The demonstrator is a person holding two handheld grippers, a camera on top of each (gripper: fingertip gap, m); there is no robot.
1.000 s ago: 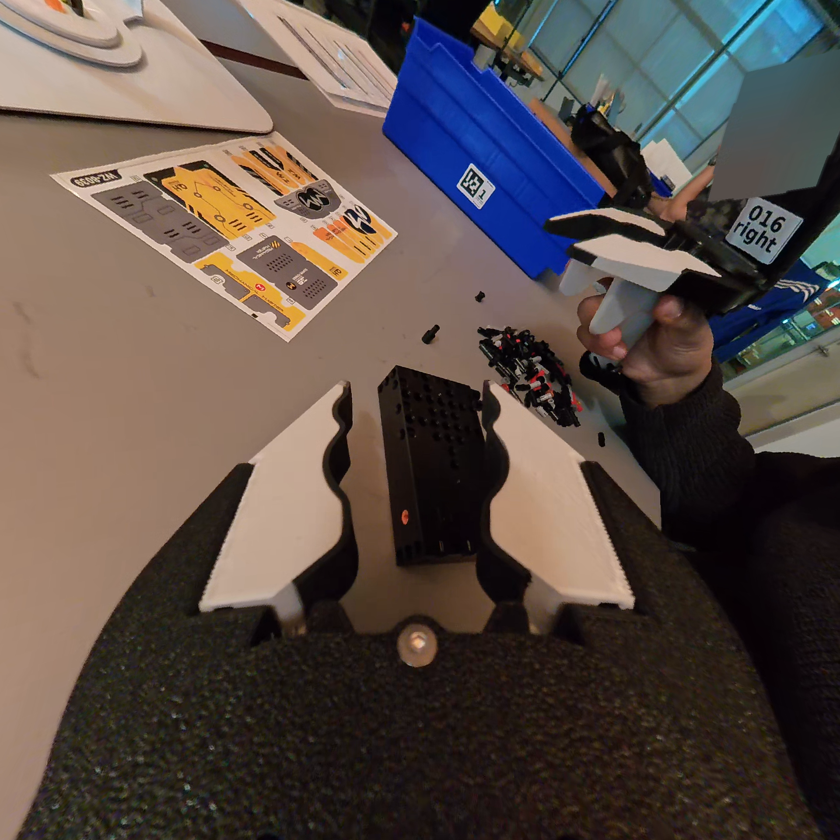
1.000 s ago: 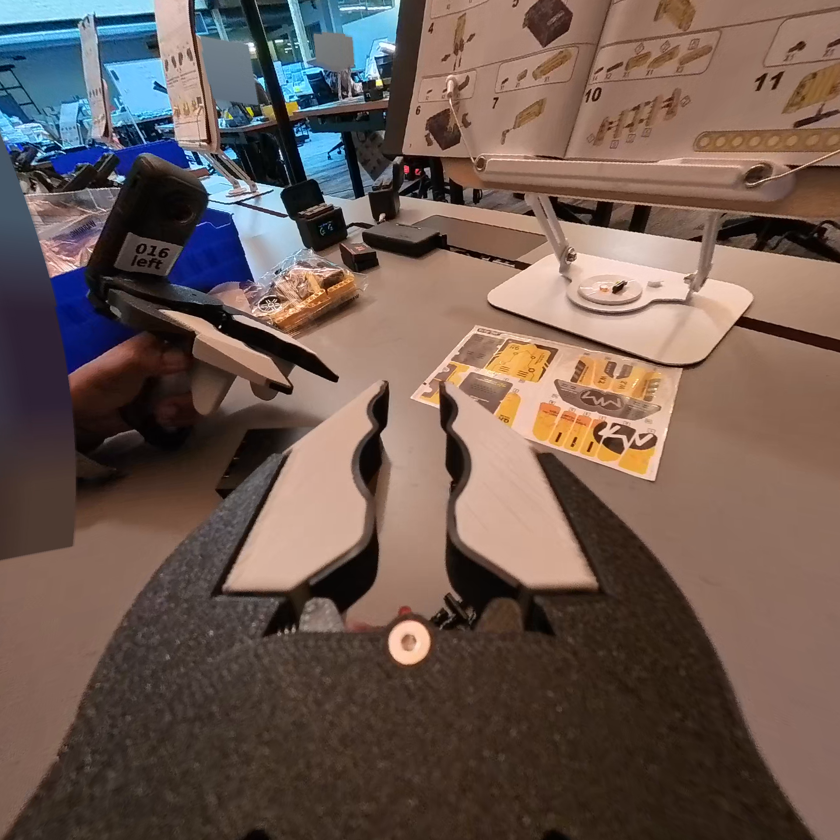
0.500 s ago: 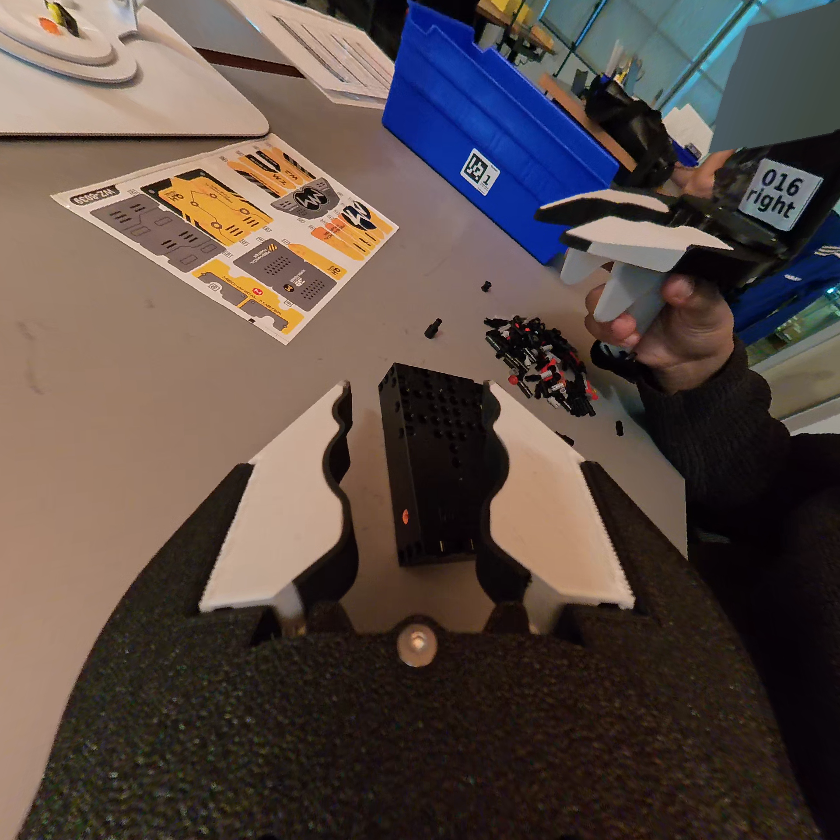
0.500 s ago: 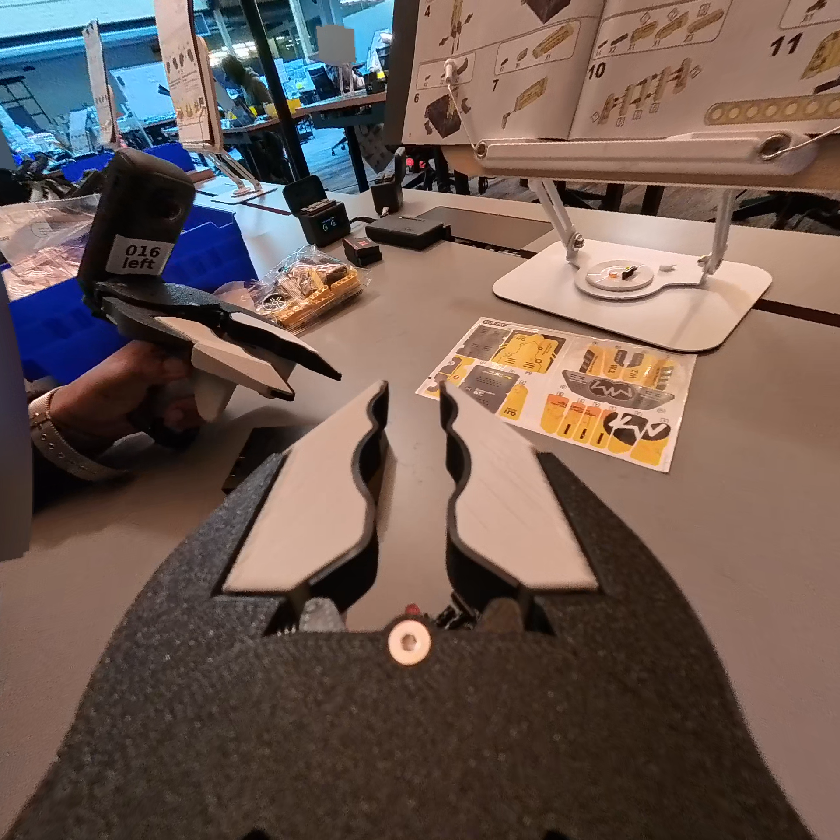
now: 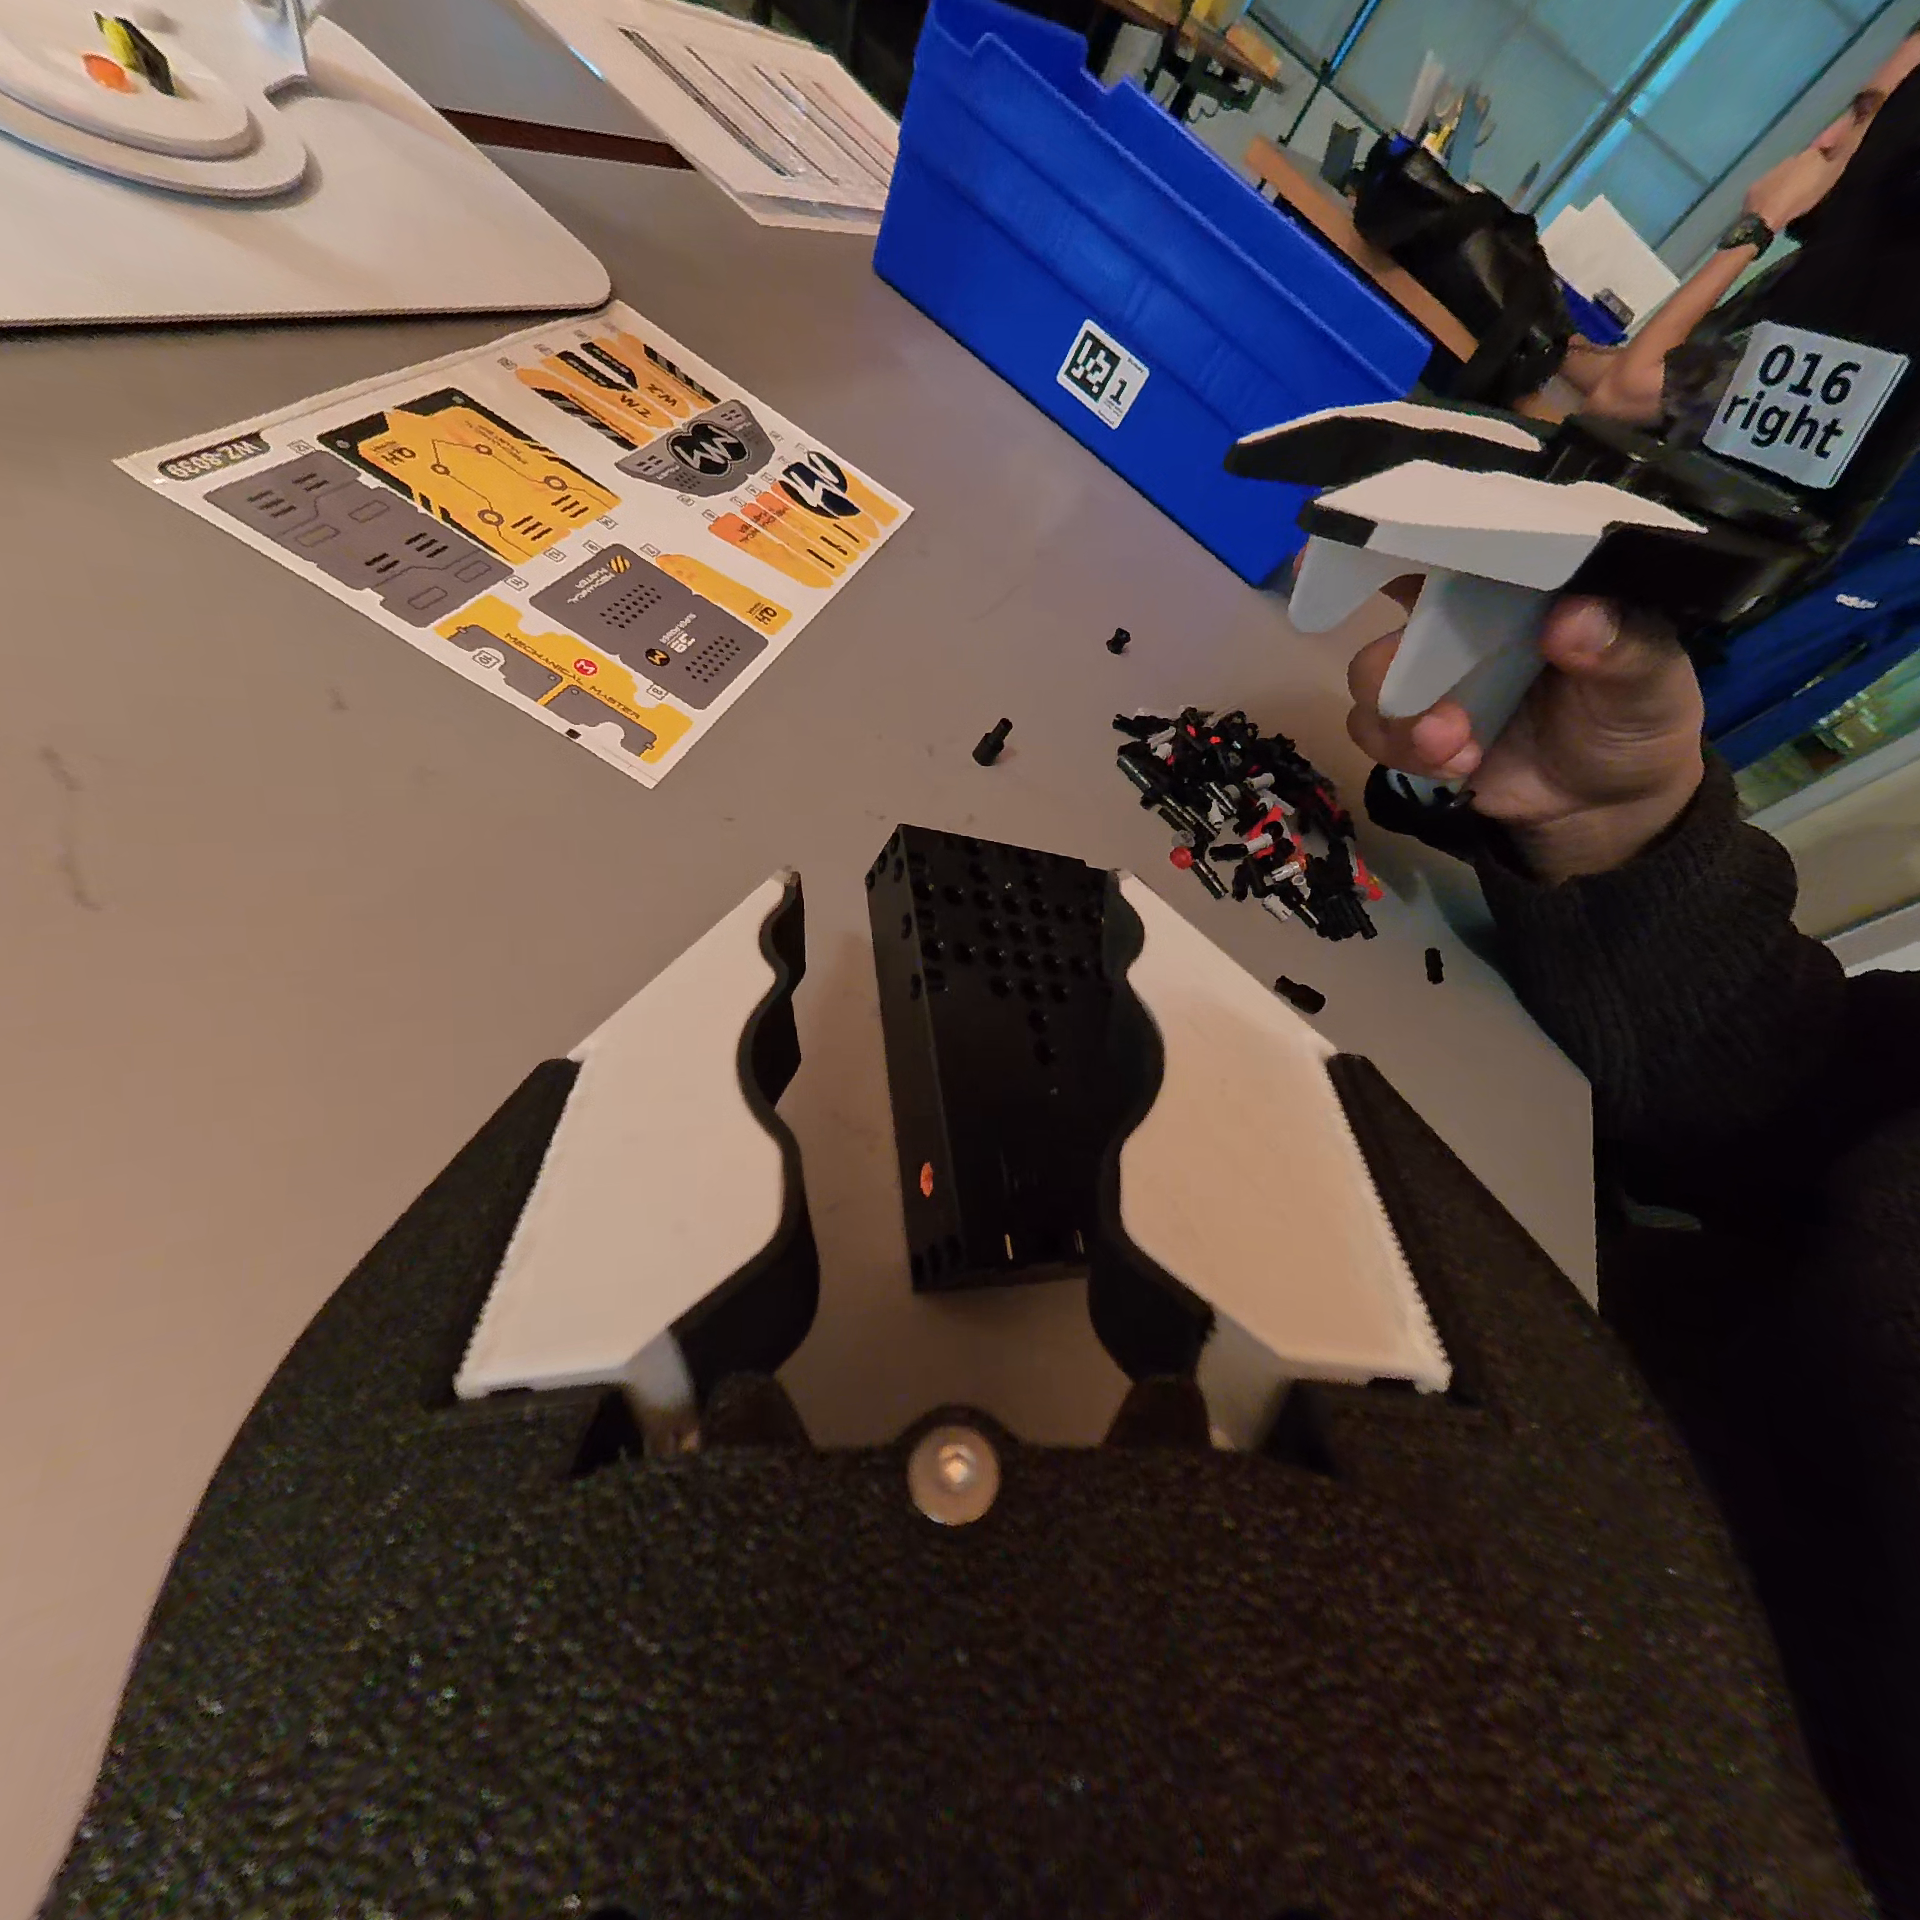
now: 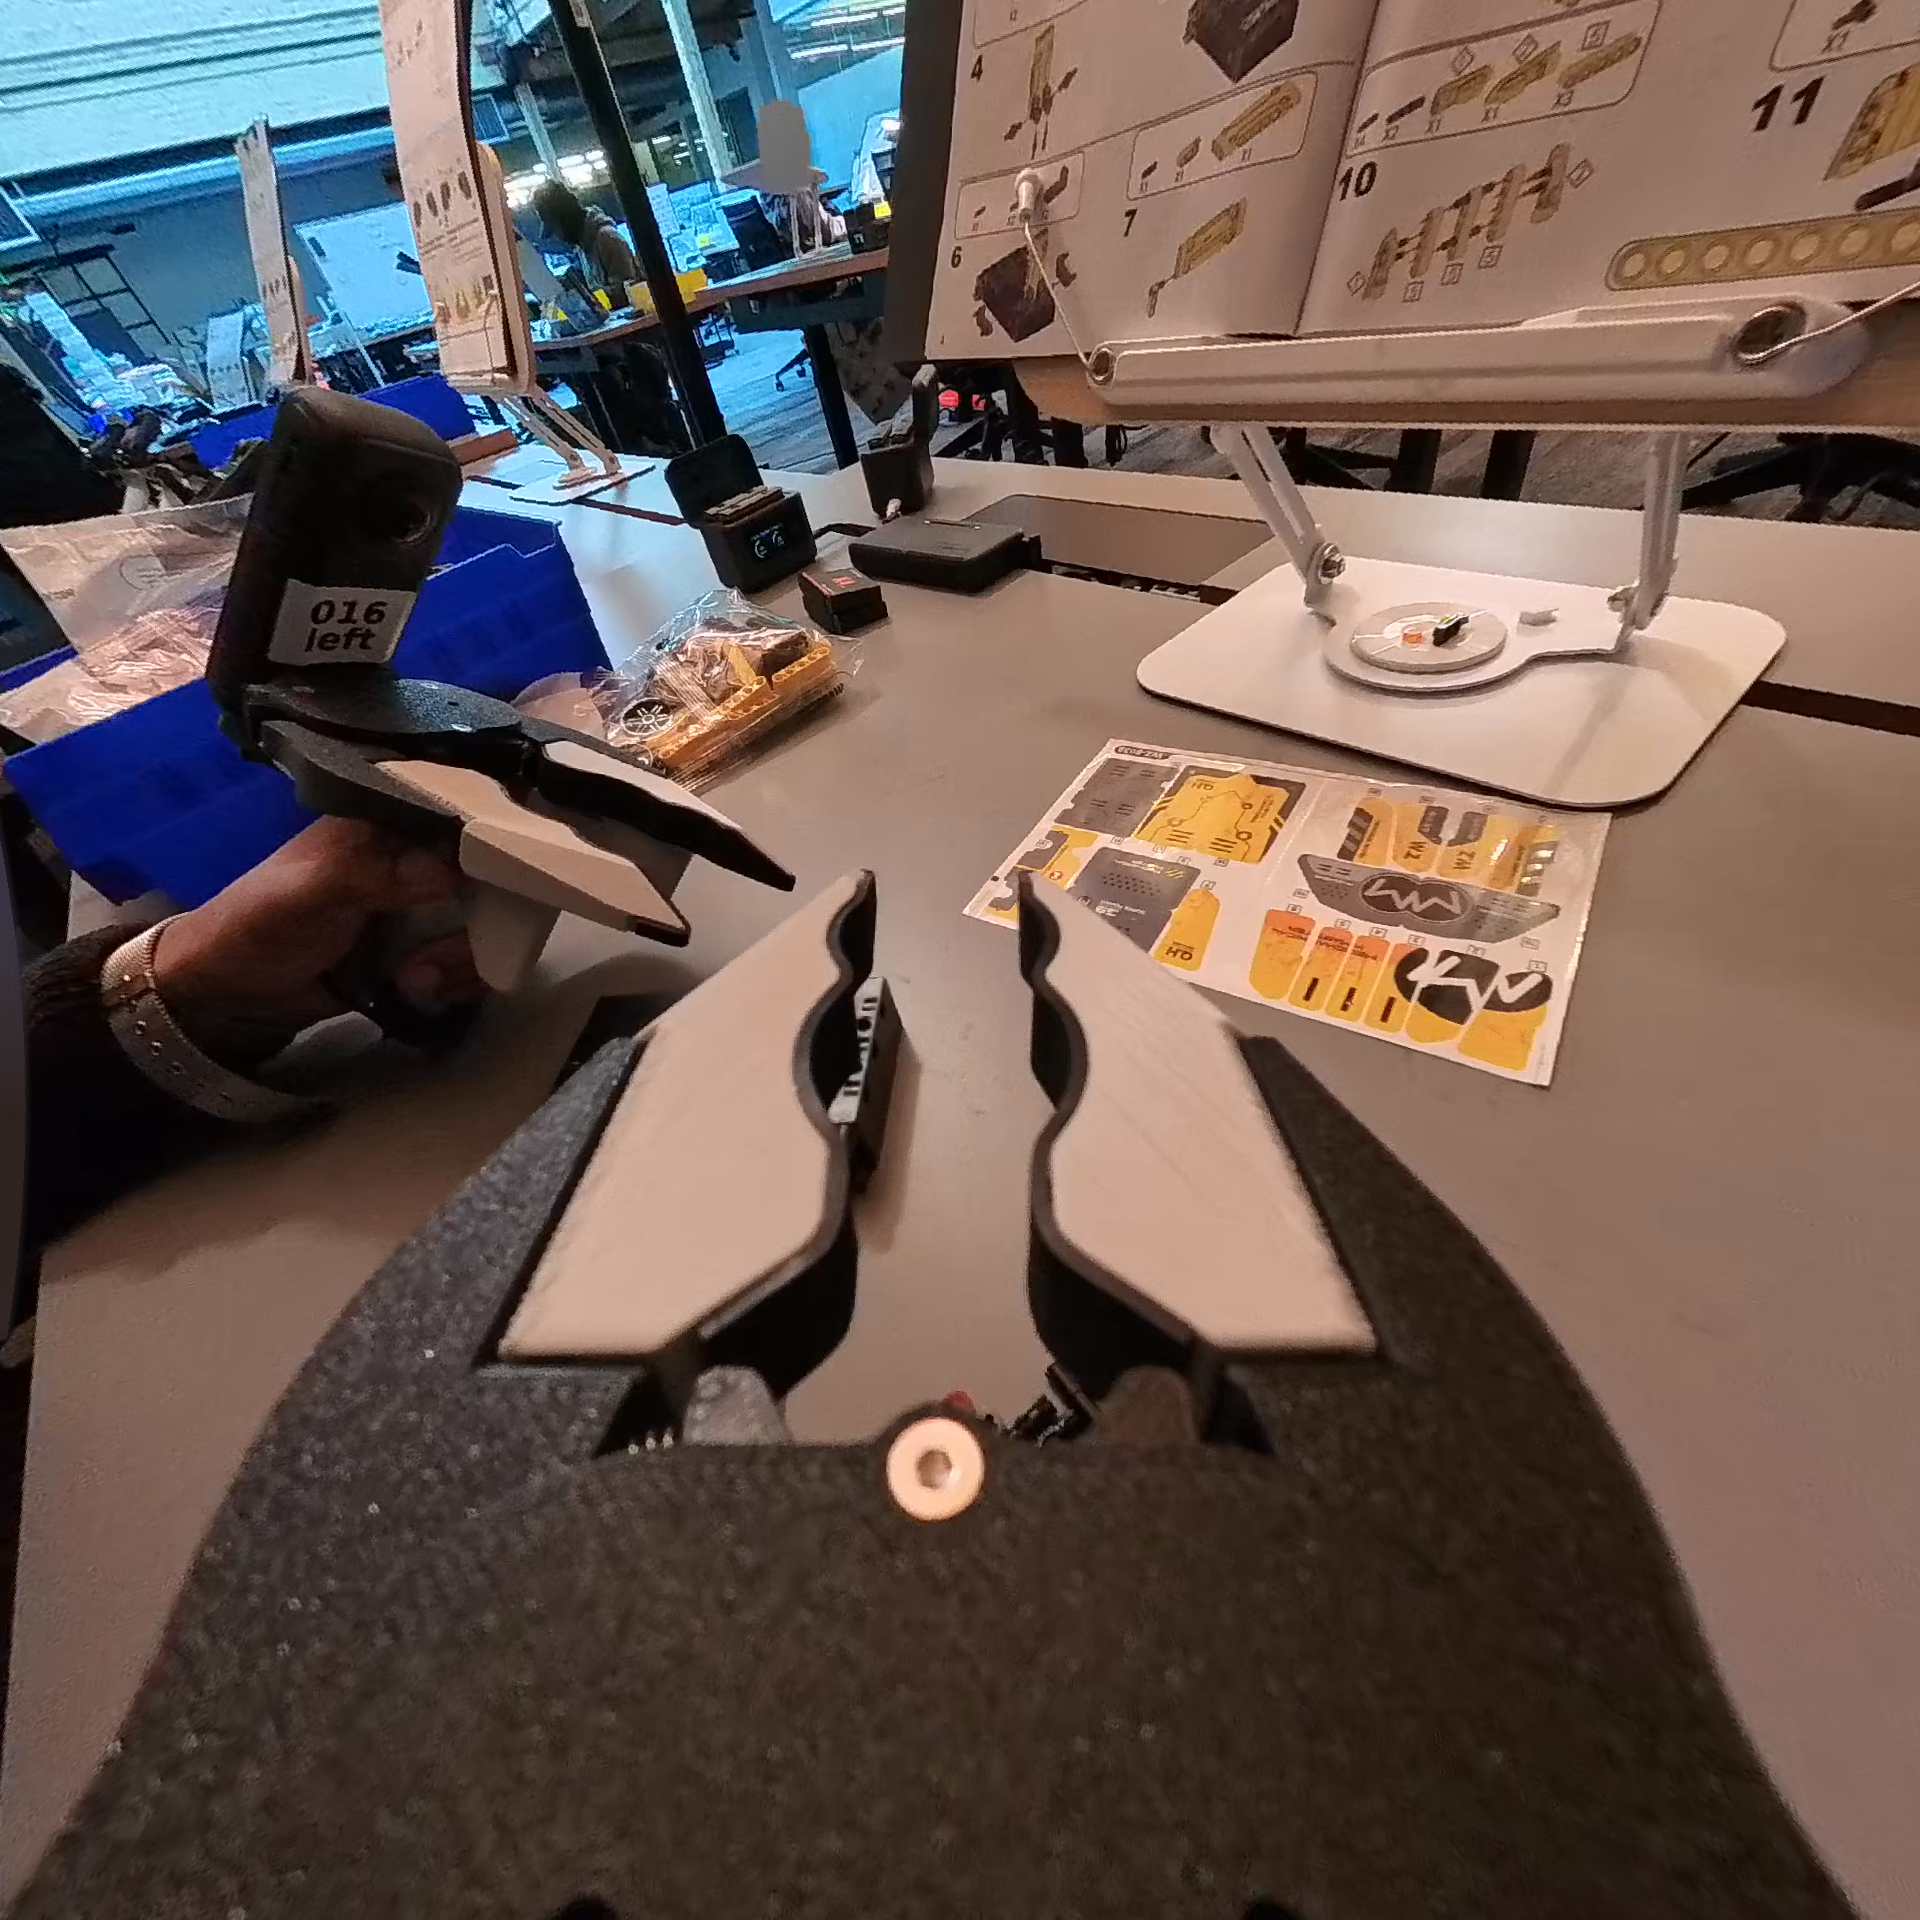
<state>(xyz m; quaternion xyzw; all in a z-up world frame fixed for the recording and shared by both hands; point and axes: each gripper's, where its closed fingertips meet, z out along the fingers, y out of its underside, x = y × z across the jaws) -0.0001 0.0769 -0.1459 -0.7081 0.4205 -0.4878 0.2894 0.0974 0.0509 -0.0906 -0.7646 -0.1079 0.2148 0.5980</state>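
Observation:
A black block with many holes (image 5: 997, 1060) lies flat on the grey table (image 5: 260, 987). My left gripper (image 5: 956, 883) is open and hovers just over it, one finger on each side, gripping nothing. The block's end also shows in the right wrist view (image 6: 868, 1049). My right gripper (image 6: 942, 881) is partly open and empty, held above the table to the right of the block. It shows in the left wrist view (image 5: 1273, 488), raised over a pile of small black and red pins (image 5: 1247, 821). The left gripper shows in the right wrist view (image 6: 736, 906).
A yellow and grey sticker sheet (image 5: 520, 540) lies flat beyond the block. A blue bin (image 5: 1122, 312) stands behind it. A white book stand (image 6: 1455, 675) holds an open instruction booklet (image 6: 1455, 156). A clear bag of yellow parts (image 6: 727, 675) and loose pins (image 5: 992, 743) lie nearby.
The right gripper has drifted slightly, so the block's end now shows between its fingers. The left gripper stays open over the block.

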